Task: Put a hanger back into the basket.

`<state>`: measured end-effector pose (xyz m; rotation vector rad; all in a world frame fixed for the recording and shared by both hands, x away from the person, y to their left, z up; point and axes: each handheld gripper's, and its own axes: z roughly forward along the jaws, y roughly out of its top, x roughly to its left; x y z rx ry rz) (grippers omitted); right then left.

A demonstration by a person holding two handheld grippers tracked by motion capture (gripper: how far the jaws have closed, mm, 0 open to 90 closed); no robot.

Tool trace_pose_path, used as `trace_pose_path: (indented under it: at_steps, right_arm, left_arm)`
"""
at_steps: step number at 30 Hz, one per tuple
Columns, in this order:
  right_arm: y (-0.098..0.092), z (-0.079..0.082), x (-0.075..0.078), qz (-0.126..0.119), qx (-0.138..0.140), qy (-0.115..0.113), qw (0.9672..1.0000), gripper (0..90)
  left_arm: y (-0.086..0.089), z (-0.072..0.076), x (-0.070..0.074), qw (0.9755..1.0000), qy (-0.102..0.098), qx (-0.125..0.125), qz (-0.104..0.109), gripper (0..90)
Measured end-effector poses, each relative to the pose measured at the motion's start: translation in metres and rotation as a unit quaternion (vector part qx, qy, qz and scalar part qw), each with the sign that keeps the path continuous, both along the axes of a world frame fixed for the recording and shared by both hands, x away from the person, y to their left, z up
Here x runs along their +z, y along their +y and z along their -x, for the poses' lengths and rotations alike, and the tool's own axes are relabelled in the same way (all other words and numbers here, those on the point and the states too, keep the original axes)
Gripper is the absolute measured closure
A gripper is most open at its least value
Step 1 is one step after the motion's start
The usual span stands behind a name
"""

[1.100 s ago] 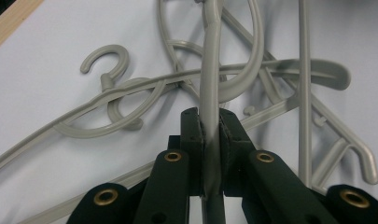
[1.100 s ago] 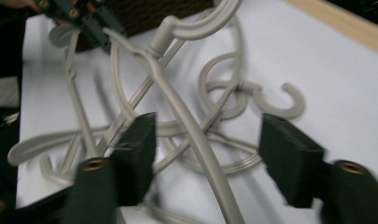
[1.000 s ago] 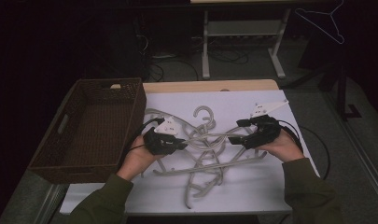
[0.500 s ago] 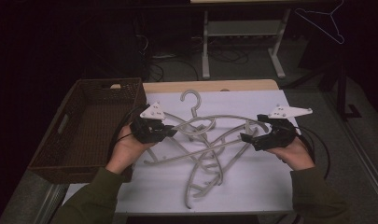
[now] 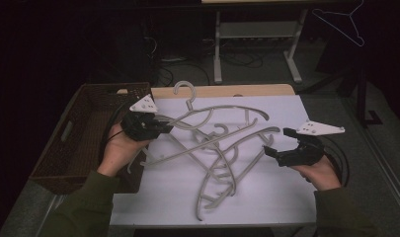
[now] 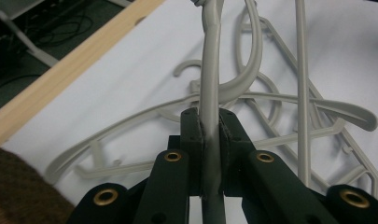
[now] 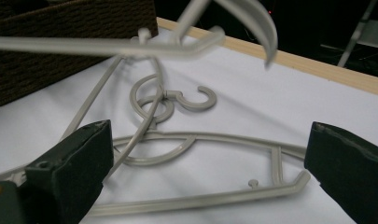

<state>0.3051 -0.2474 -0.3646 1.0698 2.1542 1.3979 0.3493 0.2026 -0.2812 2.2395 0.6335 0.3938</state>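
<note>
Hangers of grey plastic are the things in hand, and one raised hanger is gripped at the end of its arm by the left tool, whose pads press on the bar from both sides in the left gripper view. Places below are given from the wicker basket.

Largest is the tabletop, white-covered with a pale wooden edge along its far side; the basket, dark brown and woven, stands at its left end, partly over the white cover. The person's left hand lies against the basket's right wall, with the left tool just beyond that wall. From there the raised hanger reaches away from the basket, tilted up off the cover, its hook pointing toward the wooden edge.

Below it, farther from the basket, a tangle of other hangers lies flat and overlapping on the cover; how many I cannot tell. The right gripper view shows two of their hooks interlocked.

The right tool is at the end of the tabletop opposite the basket, well apart from it. Its jaws have just been opening and stand wide, with nothing pressed between them; a lying hanger's arm passes beneath the gap.
</note>
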Motion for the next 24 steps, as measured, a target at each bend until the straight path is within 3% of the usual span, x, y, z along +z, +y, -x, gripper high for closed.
trace_pose_path:
  at_steps: [13,18,24]
  right_arm:
    - [-0.003,0.016,-0.017,0.001,-0.017,0.009,0.9998,1.0]
    - [-0.006,0.018,-0.02,0.001,-0.023,0.01,0.9997,1.0]
    - [-0.007,0.016,-0.022,0.003,-0.027,0.01,0.9996,1.0]
  left_arm:
    - [0.055,0.0,0.035,0.9981,-0.022,0.056,0.013,82.9]
    - [0.085,-0.002,0.044,0.9958,-0.032,0.084,0.018,82.9]
    - [0.117,-0.004,0.044,0.992,-0.033,0.121,0.02,82.9]
